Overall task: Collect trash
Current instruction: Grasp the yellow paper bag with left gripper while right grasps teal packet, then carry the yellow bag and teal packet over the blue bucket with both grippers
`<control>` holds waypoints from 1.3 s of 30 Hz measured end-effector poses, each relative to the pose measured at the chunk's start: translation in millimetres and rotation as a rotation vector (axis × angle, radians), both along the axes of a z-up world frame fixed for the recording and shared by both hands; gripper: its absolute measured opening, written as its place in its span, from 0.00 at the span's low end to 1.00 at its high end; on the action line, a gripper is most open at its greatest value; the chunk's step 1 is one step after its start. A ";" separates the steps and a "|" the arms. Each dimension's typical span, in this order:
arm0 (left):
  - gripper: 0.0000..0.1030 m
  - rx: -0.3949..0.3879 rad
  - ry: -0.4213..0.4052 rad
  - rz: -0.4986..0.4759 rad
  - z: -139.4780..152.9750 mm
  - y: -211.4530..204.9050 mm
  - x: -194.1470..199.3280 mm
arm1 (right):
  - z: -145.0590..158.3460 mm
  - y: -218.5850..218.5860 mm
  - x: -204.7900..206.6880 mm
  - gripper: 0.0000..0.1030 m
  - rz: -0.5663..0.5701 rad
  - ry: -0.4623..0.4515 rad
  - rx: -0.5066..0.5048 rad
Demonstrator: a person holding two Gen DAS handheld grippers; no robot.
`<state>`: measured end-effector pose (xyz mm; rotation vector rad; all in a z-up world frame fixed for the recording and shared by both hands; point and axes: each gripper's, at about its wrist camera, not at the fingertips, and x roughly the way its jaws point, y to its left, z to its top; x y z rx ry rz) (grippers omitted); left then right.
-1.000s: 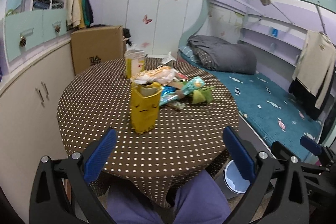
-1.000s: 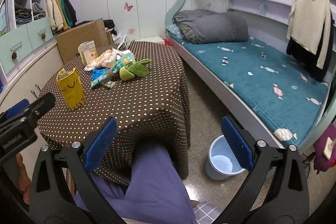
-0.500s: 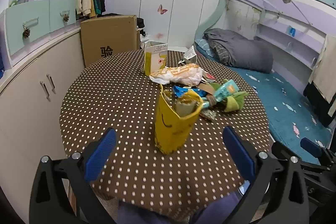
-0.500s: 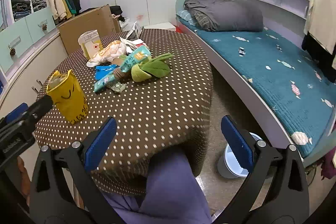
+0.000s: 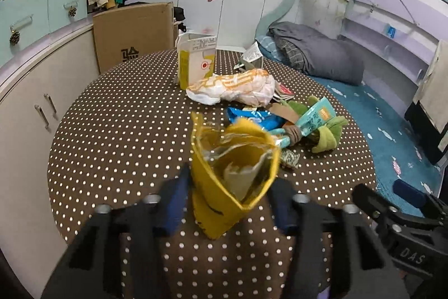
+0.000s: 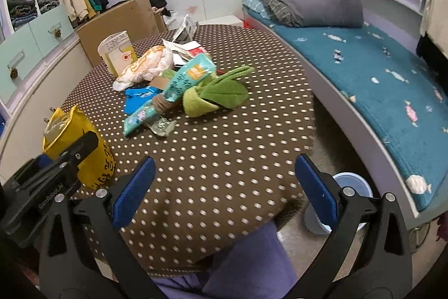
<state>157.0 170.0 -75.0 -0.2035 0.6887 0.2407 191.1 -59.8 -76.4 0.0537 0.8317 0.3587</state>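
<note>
Yellow bag point(image 5: 232, 181) betw left gripper point(image 5: 229, 203) jaws, contact unclear; right gripper point(image 6: 221, 187) jaws released, level above table point(image 6: 224, 147).

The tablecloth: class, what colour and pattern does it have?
The tablecloth is dark brown with small white polka dots, clearest in the right wrist view.

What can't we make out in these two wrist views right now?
- Left wrist: left gripper pads blurred; contact with the yellow bag unclear.
- Left wrist: bag contents blurred.
- Right wrist: bin partly hidden by the right gripper finger; contents unseen.
- Right wrist: items under the white wrapper hidden.
</note>
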 end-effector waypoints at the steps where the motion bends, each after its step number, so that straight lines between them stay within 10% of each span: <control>1: 0.40 -0.005 -0.014 0.001 1.1 2.6 0.0 | -0.5 2.7 2.7 0.94 0.007 0.010 0.013; 9: 0.38 -0.010 -0.077 0.038 16.2 29.9 1.3 | 3.3 33.7 18.7 0.92 0.132 0.038 0.193; 28: 0.38 -0.029 -0.085 0.044 20.0 71.0 25.8 | -29.4 74.3 82.9 0.37 0.103 0.157 0.234; 39: 0.38 -0.051 -0.105 0.040 27.8 76.4 24.7 | 10.8 58.7 64.5 0.21 0.084 0.006 0.279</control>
